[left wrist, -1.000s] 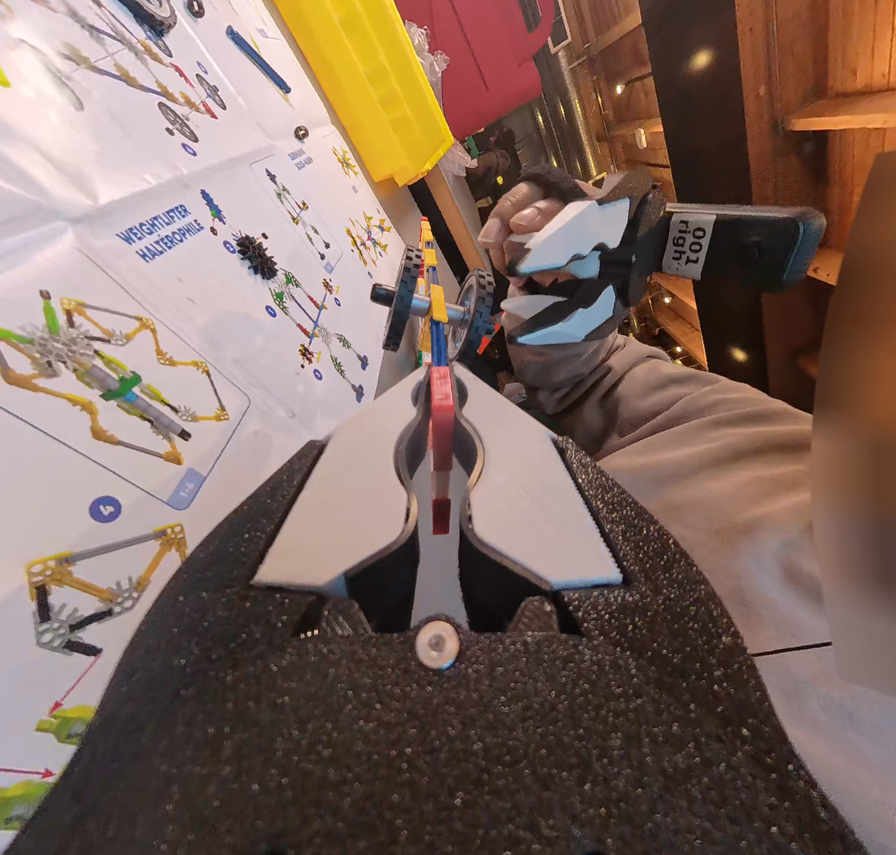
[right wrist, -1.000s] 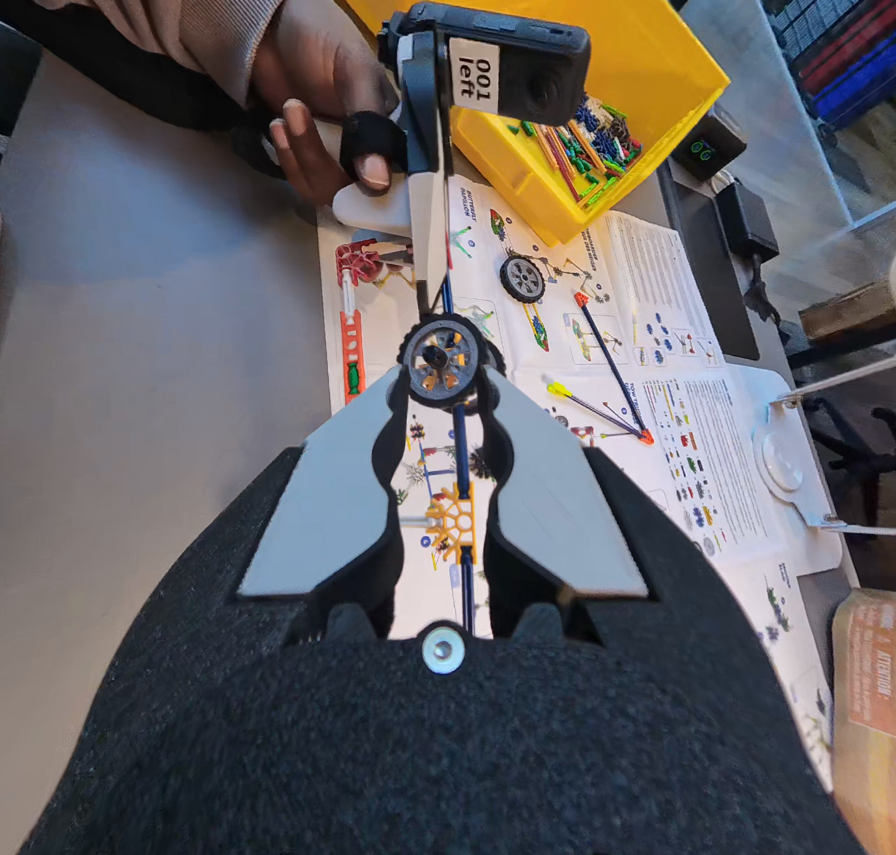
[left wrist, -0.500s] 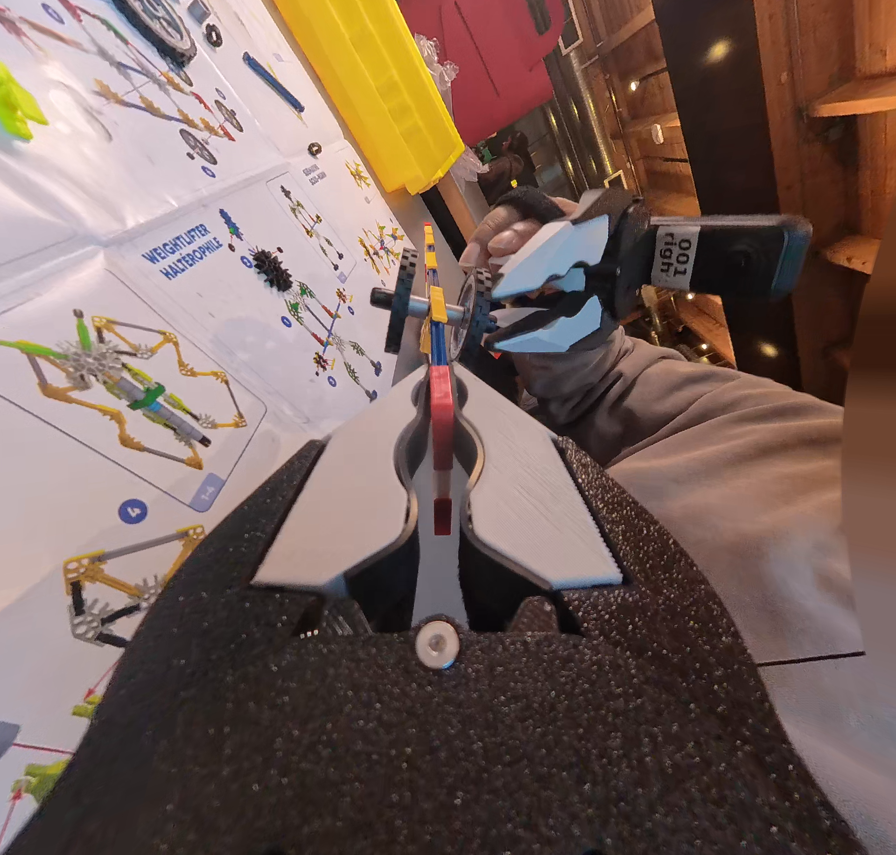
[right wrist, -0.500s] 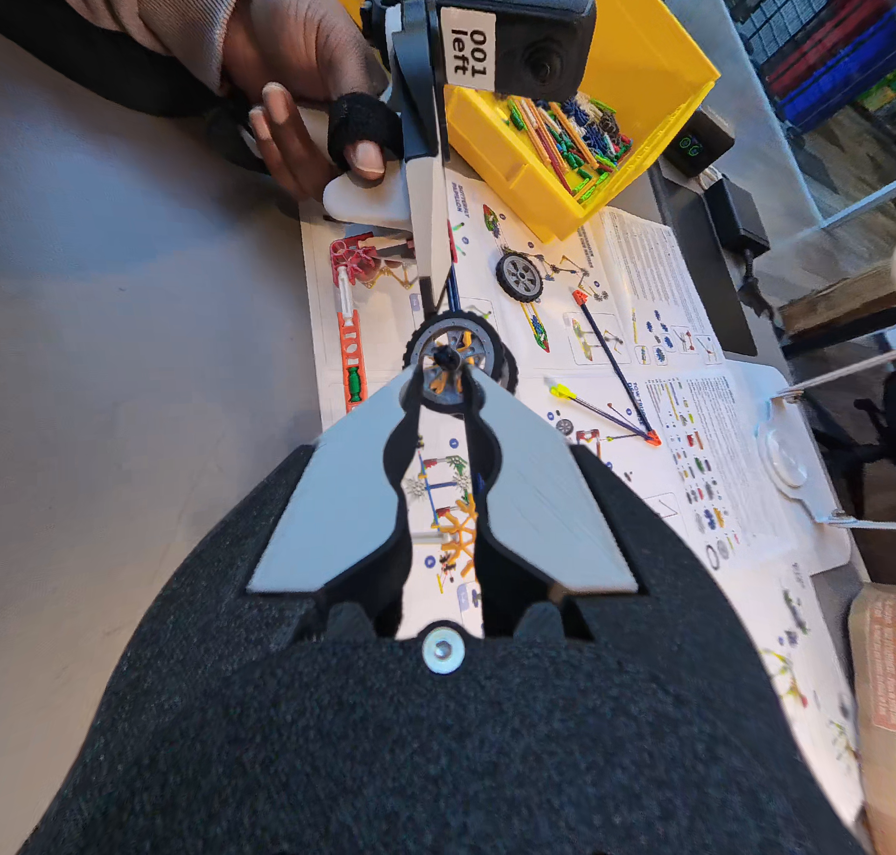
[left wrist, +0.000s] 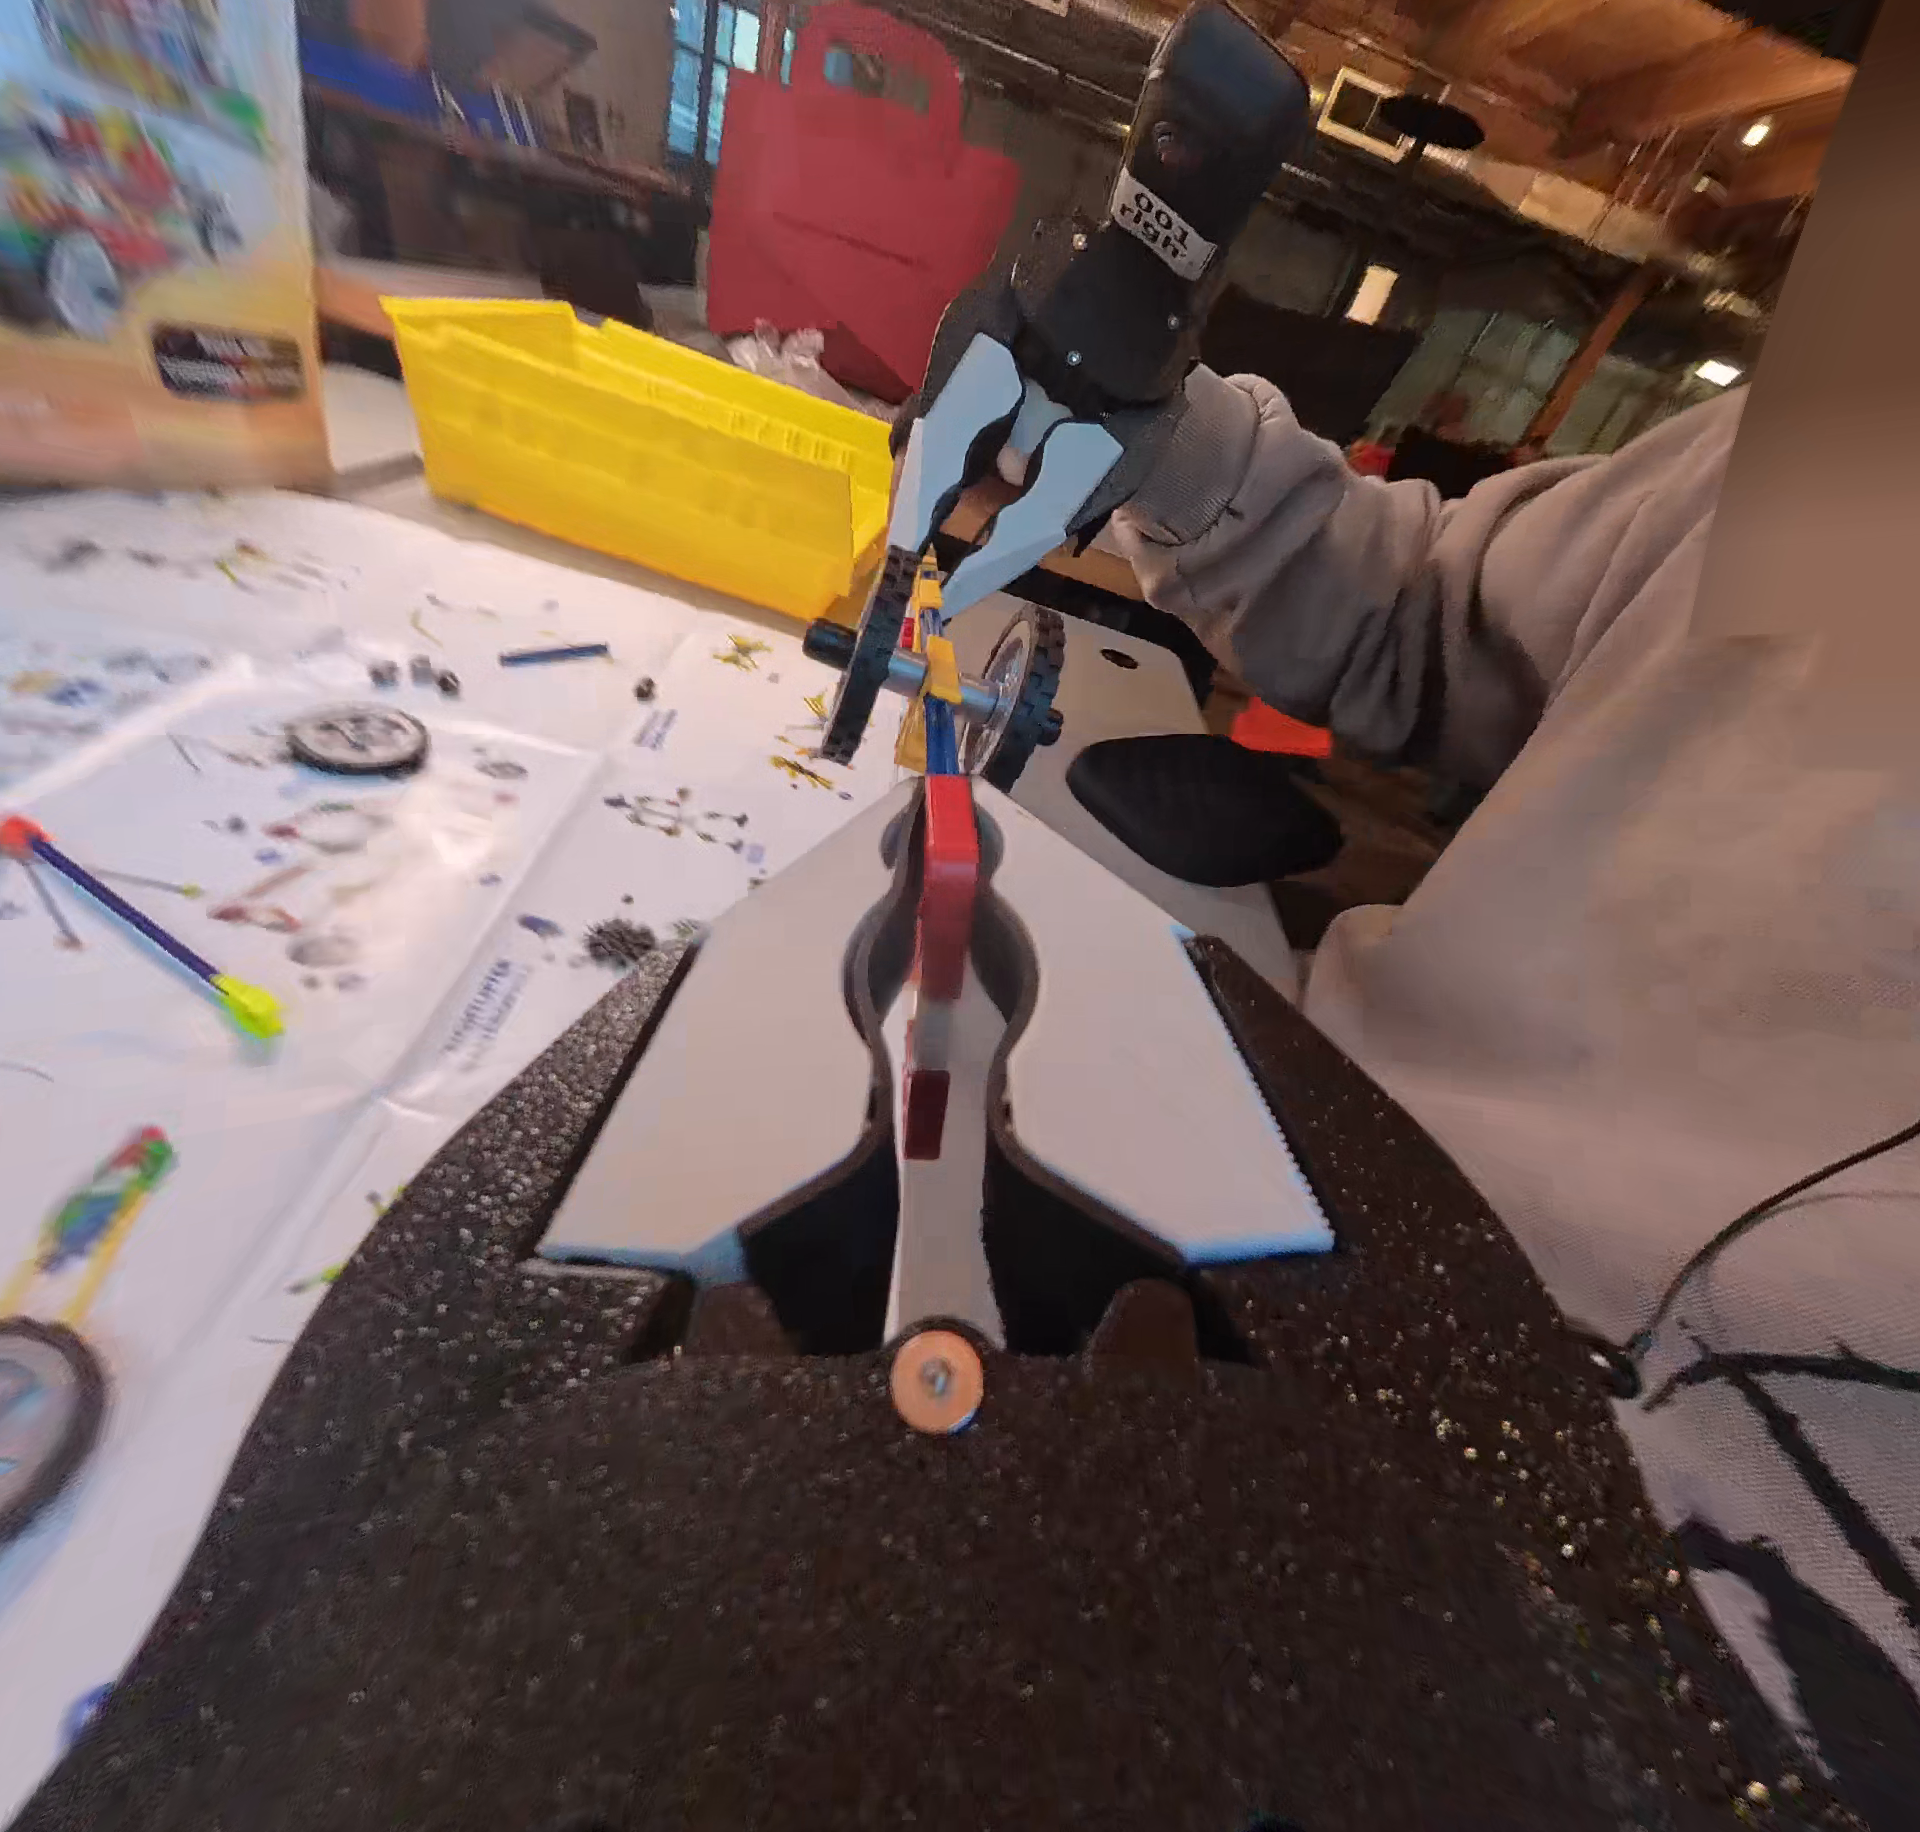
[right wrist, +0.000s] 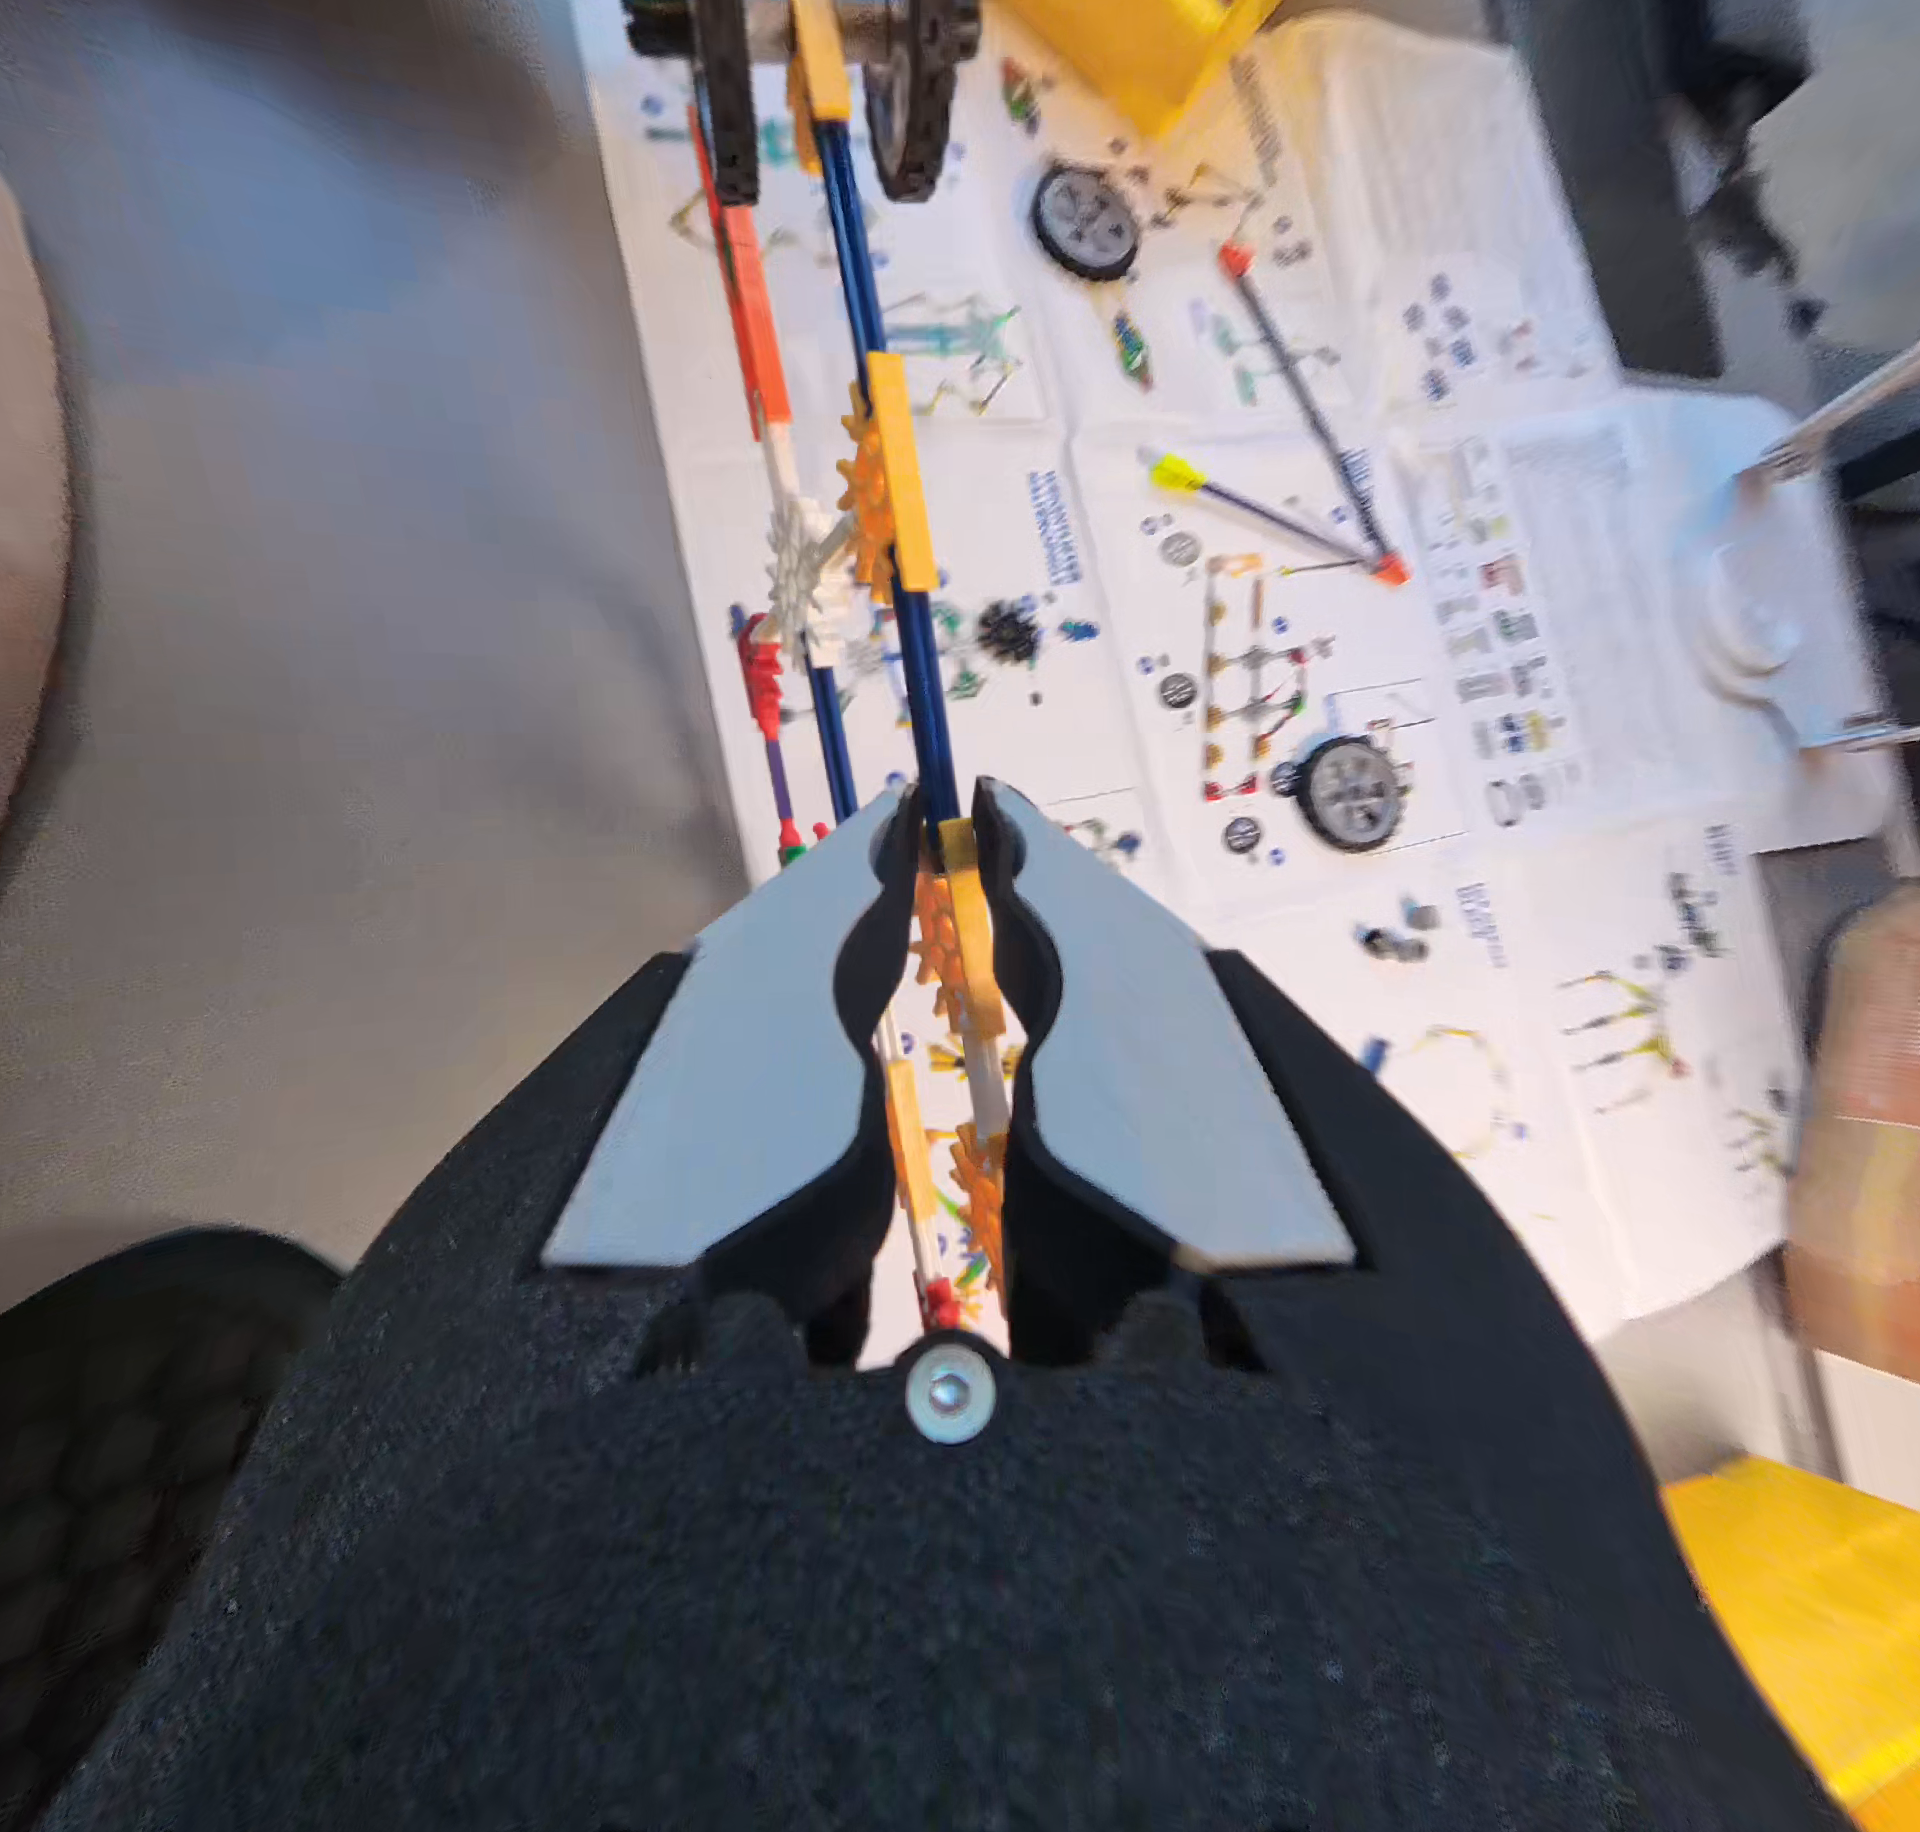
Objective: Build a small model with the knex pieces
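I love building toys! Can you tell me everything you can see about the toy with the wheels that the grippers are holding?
The wheeled toy model is a thin plastic frame of blue rods with yellow, orange, red and white connectors. Near one end a grey axle carries two black-tyred wheels. It hangs in the air above the instruction sheet, not touching it. The left gripper is shut on a red connector; the right gripper is shut on a yellow connector along a blue rod. The pictures are a bit blurry.

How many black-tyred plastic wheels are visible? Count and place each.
4. Two black-tyred plastic wheels on the held model's axle; two more loose on the white paper instruction sheet. Others may be hidden.
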A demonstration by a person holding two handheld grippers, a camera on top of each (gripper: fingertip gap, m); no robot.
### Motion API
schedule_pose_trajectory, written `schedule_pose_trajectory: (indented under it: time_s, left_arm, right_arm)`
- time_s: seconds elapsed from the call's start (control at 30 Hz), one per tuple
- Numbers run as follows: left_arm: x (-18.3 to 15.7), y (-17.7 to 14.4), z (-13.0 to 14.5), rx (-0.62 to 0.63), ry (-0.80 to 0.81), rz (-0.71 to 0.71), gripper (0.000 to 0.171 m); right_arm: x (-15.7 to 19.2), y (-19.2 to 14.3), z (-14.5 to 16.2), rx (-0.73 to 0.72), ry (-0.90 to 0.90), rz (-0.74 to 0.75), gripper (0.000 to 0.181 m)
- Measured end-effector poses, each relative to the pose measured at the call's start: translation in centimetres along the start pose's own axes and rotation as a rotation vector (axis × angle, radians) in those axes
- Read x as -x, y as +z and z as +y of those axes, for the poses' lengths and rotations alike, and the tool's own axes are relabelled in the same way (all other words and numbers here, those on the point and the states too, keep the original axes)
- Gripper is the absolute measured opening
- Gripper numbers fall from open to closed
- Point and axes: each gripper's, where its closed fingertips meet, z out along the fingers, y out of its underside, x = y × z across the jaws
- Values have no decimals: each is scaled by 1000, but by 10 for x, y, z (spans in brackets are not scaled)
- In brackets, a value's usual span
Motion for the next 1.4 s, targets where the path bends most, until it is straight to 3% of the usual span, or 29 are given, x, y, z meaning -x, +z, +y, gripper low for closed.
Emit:
schedule_pose_trajectory:
  time_s: [0.1,0.23,0.37,0.5,0.63,0.7,0.77,0.87,1.0,1.2,1.4]
  left_arm:
    - [0,-8,-13,8,347,-148,3]
    - [33,-19,10,202,752,-405,6]
    - [62,-29,44,417,903,-481,8]
    - [77,-37,67,516,797,-448,14]
    - [85,-47,93,617,611,-395,31]
    - [81,-51,96,603,491,-350,37]
    - [72,-53,84,513,385,-300,40]
    - [77,-61,66,427,316,-330,44]
    - [91,-68,81,500,281,-390,46]
    - [99,-68,76,462,272,-423,30]
    - [106,-75,51,305,262,-488,29]
  right_arm:
    - [-16,-15,-24,-78,-121,226,9]
    - [-23,5,-15,-40,-390,552,8]
    - [-4,44,11,-26,-403,592,6]
    - [13,62,20,-63,-246,491,6]
    - [31,62,18,-137,-100,328,29]
    - [37,51,11,-222,-15,253,32]
    - [34,38,7,-295,79,212,33]
    - [12,23,21,-282,178,248,37]
    - [-9,24,44,-184,271,232,56]
    - [-54,29,39,-211,373,240,52]
    - [-106,29,70,-241,433,451,42]
